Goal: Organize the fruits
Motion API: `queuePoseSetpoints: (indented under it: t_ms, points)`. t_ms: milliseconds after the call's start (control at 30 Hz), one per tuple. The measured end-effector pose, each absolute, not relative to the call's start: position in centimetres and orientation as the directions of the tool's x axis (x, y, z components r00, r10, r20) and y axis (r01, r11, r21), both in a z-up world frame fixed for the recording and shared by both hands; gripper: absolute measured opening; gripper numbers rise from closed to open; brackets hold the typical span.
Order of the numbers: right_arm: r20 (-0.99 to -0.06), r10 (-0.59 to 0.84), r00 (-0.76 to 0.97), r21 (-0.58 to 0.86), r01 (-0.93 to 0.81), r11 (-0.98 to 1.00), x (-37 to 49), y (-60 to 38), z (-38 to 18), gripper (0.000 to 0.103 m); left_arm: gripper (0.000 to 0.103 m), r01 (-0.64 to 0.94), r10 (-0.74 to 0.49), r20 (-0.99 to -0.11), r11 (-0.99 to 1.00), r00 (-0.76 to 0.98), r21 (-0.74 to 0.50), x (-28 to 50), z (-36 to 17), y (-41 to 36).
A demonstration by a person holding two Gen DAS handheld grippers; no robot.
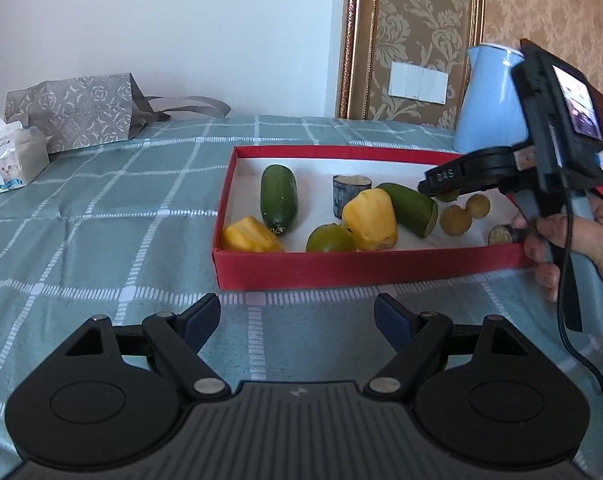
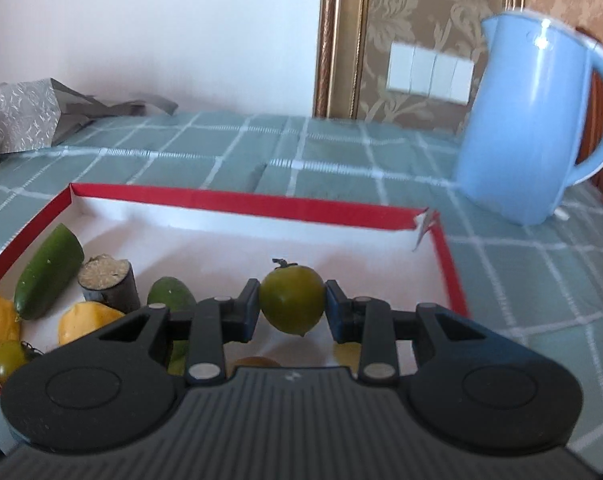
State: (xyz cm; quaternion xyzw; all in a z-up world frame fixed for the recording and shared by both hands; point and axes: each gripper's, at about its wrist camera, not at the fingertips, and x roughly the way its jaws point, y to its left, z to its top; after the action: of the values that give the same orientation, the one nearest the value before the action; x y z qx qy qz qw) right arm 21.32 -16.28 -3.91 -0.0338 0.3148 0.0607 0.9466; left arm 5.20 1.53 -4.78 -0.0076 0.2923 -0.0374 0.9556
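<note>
A red shallow box on the checked cloth holds a whole green cucumber, a cut cucumber half, two yellow fruit pieces, a round green fruit, sugarcane stubs and small tan round fruits. My right gripper is shut on another round green fruit, held above the box's white floor. In the left wrist view that right gripper hovers over the box's right part, held by a hand. My left gripper stands open and empty before the box's near wall.
A light blue jug stands just beyond the box's far right corner. A patterned paper bag and a tissue pack sit at the far left. A wall with a switch panel lies behind.
</note>
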Motion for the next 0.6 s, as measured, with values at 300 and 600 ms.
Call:
queuePoseSetpoints:
  t_ms: [300,600]
  points:
    - [-0.551,0.056,0.833,-0.058,-0.105,0.993,20.4,-16.0,-3.5,0.063,0.084,0.045,-0.042,-0.571,0.999,0.82,-0.009,5.6,-5.0,1.3]
    - [-0.365,0.088,0.927,-0.033,-0.107,0.994,11.5,-18.2,-0.7,0.08,0.084,0.092,-0.107,-0.588,0.994,0.802,-0.057,5.4,-5.1,1.5]
